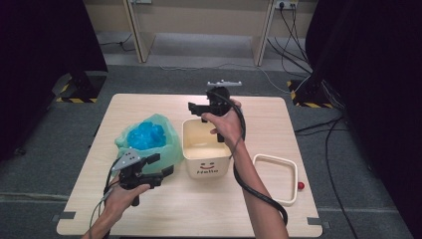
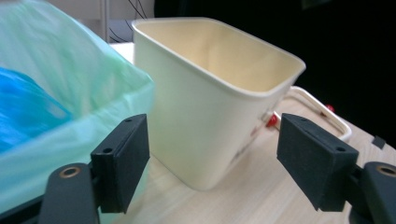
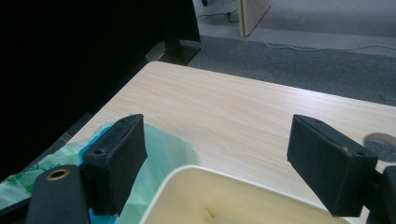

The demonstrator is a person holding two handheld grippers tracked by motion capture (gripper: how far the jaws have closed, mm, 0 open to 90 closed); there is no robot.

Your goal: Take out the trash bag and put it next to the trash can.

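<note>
A cream bin with a red smile and "Hello" printed on it stands mid-table, and its inside looks empty. Touching its left side is a green plastic bag holding crumpled blue material. My left gripper is open at the bag's front right corner, pointing toward the bin. In the left gripper view, the left gripper has nothing between its jaws, with the bin and bag ahead. My right gripper hangs open above the bin's far rim. In the right gripper view, the right gripper is over the bin rim and the bag.
A white square frame lies flat to the right of the bin, with a small red ball at its right side. Bare wood shows on the table behind the bin and along the front edge. Cables and stands are on the floor around it.
</note>
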